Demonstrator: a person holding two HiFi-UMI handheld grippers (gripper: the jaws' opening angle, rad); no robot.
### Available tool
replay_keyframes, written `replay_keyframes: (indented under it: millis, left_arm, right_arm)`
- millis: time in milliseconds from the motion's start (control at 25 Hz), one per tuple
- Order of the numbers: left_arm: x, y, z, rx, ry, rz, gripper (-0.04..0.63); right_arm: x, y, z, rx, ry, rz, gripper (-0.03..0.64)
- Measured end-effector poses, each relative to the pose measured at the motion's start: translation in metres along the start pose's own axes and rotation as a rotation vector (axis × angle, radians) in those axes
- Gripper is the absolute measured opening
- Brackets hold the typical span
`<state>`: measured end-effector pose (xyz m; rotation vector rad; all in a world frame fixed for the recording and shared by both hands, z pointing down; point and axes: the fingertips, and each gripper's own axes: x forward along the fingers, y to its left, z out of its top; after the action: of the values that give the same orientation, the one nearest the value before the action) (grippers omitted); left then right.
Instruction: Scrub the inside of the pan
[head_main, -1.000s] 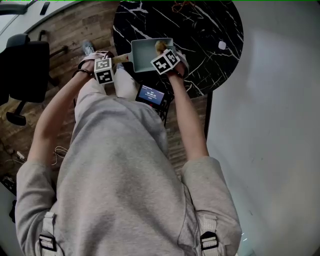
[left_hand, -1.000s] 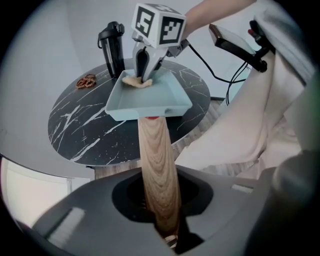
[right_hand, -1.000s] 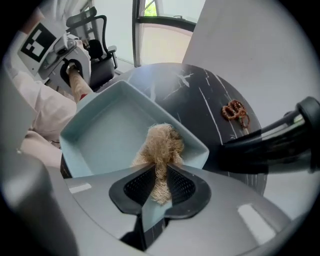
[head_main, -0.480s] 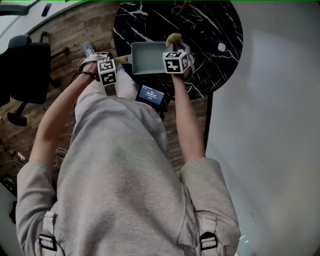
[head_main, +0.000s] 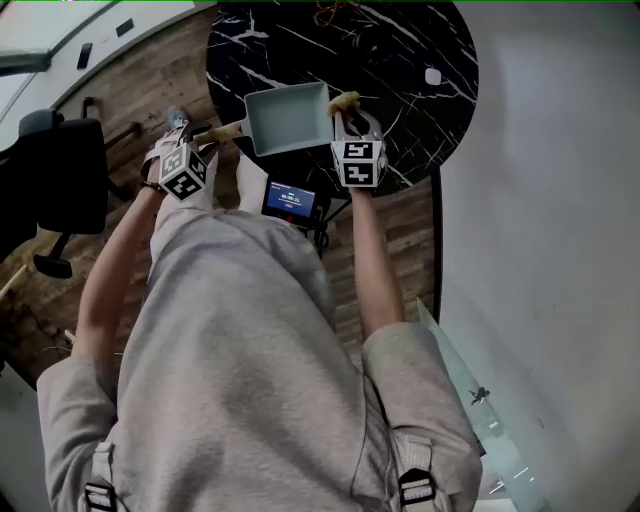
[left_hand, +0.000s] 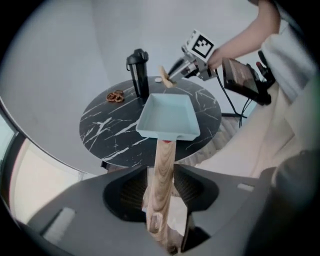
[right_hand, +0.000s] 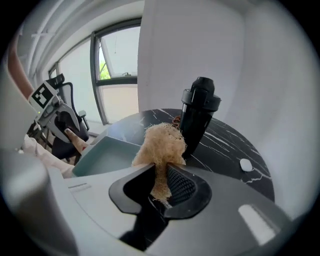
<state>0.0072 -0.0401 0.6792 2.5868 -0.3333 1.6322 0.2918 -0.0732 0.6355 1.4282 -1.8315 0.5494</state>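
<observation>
A light blue rectangular pan (head_main: 290, 118) (left_hand: 167, 117) (right_hand: 107, 152) sits on the round black marble table (head_main: 400, 60), near its front edge. Its wooden handle (head_main: 222, 130) (left_hand: 162, 175) points back at me. The handle runs between the jaws of my left gripper (head_main: 195, 150) (left_hand: 161, 190). Those jaws have just been opening and stand open, with gaps beside the wood. My right gripper (head_main: 350, 118) (right_hand: 159, 182) is shut on a tan fibrous scrubber (head_main: 345, 100) (right_hand: 161, 147) (left_hand: 166, 78). It hangs above the pan's right rim, outside the basin.
A black bottle (left_hand: 138, 70) (right_hand: 197, 117) stands on the table beyond the pan. A brown pretzel-like bit (left_hand: 115, 96) and a small white object (head_main: 432, 76) (right_hand: 246, 164) lie there too. A screen device (head_main: 292, 200) hangs at my waist. An office chair (head_main: 60, 170) is at left.
The right gripper has lifted the scrubber out of the pan and carried it to the pan's right rim. The left gripper has drawn back along the handle toward me.
</observation>
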Motion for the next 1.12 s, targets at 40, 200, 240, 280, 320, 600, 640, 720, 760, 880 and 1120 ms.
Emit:
replay_keyframes:
  millis: [40,200,240,280,320,600,640,720,760,880,1120]
  left_arm:
    - [-0.007,0.003,0.002,-0.027,-0.023,0.011,0.166]
    - [-0.031,0.011,0.011,-0.12,-0.099,0.064,0.161]
    - [-0.037,0.01,0.013,-0.138,-0.121,0.079,0.156]
    - [-0.044,0.01,0.016,-0.16,-0.146,0.093,0.15]
    - [-0.051,0.01,0.018,-0.186,-0.173,0.107,0.141]
    - [-0.102,0.018,0.034,-0.264,-0.379,0.187,0.089]
    - [-0.111,0.018,0.034,-0.249,-0.401,0.186,0.086]
    - [-0.13,0.02,0.034,-0.231,-0.449,0.188,0.078]
    - [-0.143,0.021,0.034,-0.23,-0.48,0.196,0.075]
    - [-0.181,0.018,0.033,-0.235,-0.58,0.207,0.061]
    - [-0.227,-0.011,0.025,-0.158,-0.712,0.17,0.058]
  right_arm:
    - [-0.005,0.004,-0.002,0.027,-0.033,0.016,0.087]
    - [-0.022,0.017,-0.011,0.12,-0.127,0.056,0.089]
    - [-0.027,0.021,-0.012,0.146,-0.144,0.062,0.089]
    - [-0.033,0.026,-0.011,0.173,-0.163,0.067,0.091]
    - [-0.039,0.031,-0.008,0.198,-0.186,0.071,0.091]
    - [-0.098,0.067,0.028,0.309,-0.346,0.048,0.096]
    - [-0.107,0.074,0.035,0.324,-0.366,0.043,0.097]
    - [-0.126,0.09,0.048,0.349,-0.405,0.034,0.097]
    - [-0.137,0.1,0.054,0.357,-0.423,0.03,0.097]
    - [-0.165,0.128,0.068,0.384,-0.475,0.016,0.097]
    - [-0.211,0.181,0.087,0.418,-0.552,-0.016,0.098]
